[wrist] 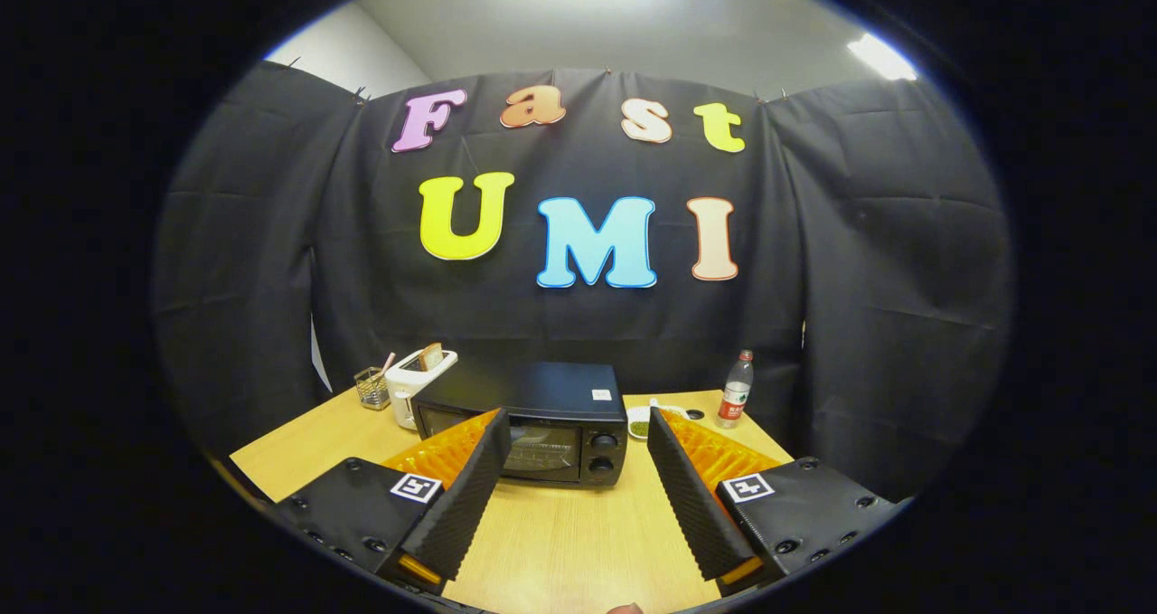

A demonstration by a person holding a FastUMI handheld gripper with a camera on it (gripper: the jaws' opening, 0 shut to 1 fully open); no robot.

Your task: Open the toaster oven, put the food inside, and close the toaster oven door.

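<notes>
Gripper view: the fingers point(575, 456) are spread wide with nothing between them but bare table point(560, 533), and they hang above its near part. The toaster oven point(529, 424) sits on the table straight ahead and beyond the fingertips, a little left of the midline, so the left finger's tip overlaps the door glass while the right finger stands clear to the right of the two knobs point(602, 452). Its long axis runs left to right across the line of the fingers, front face toward the camera. The door point(506, 444) looks shut, upright against the front; that fits either a door waiting to be opened or one closed again, and the inside is too dark to say whether food lies there. Food candidates: a slice of bread point(431, 355) stands in the white toaster point(416, 381) at the far left behind the oven, and a small dish point(644, 422) sits just right of the oven. A bottle point(737, 390) stands far right, a cup point(371, 386) far left
</notes>
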